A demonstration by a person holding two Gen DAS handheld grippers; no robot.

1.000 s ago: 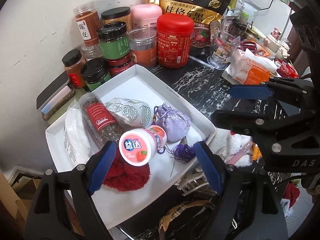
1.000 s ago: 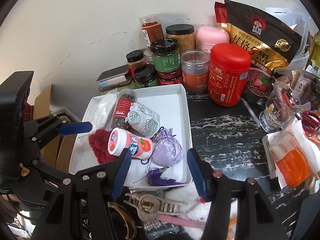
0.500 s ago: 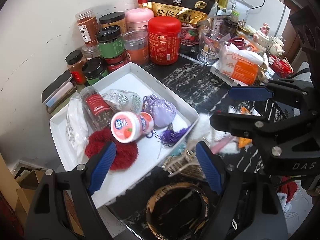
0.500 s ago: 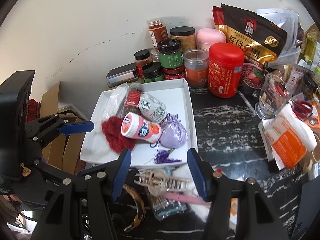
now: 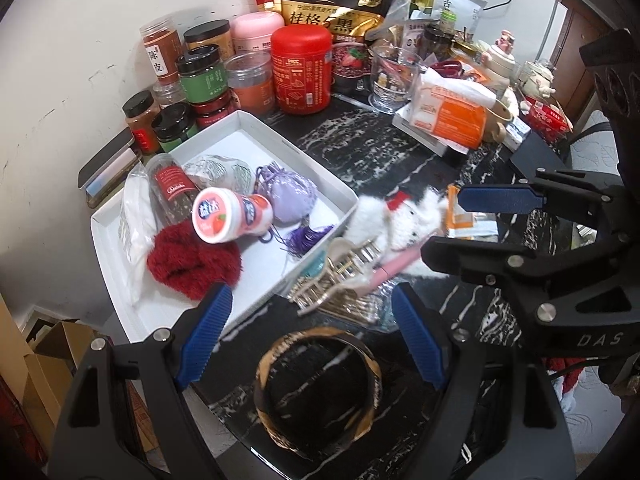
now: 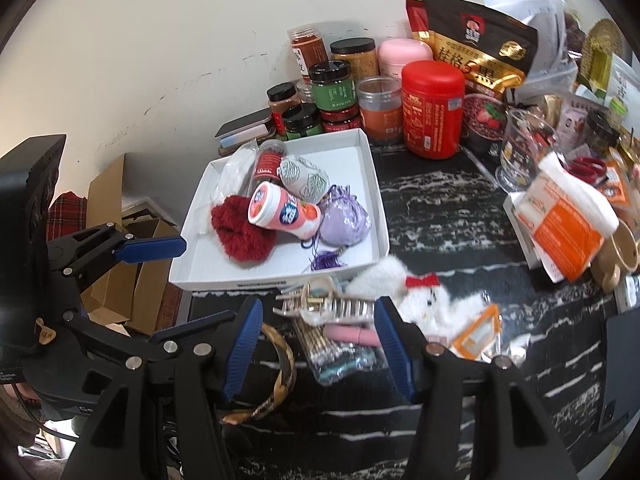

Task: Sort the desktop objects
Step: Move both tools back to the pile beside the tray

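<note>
Sorting partly done, both tools held spread and empty.

At the bottom of the frame, the left gripper (image 5: pixel 308 332) and right gripper (image 6: pixel 316 344) are being held wide over a headband (image 5: pixel 318 388) and hair clip (image 5: pixel 340 276) left unsorted; at centre left, the white tray (image 5: pixel 320 176) is already holding several items.

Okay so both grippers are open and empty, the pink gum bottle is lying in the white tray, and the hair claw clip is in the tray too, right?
Not quite. The hair claw clip lies outside the white tray, on the black marble table beside its near wall; the right wrist view shows this. The rest stands: the left gripper and the right gripper are open and empty, and the pink gum bottle lies in the tray.
</note>
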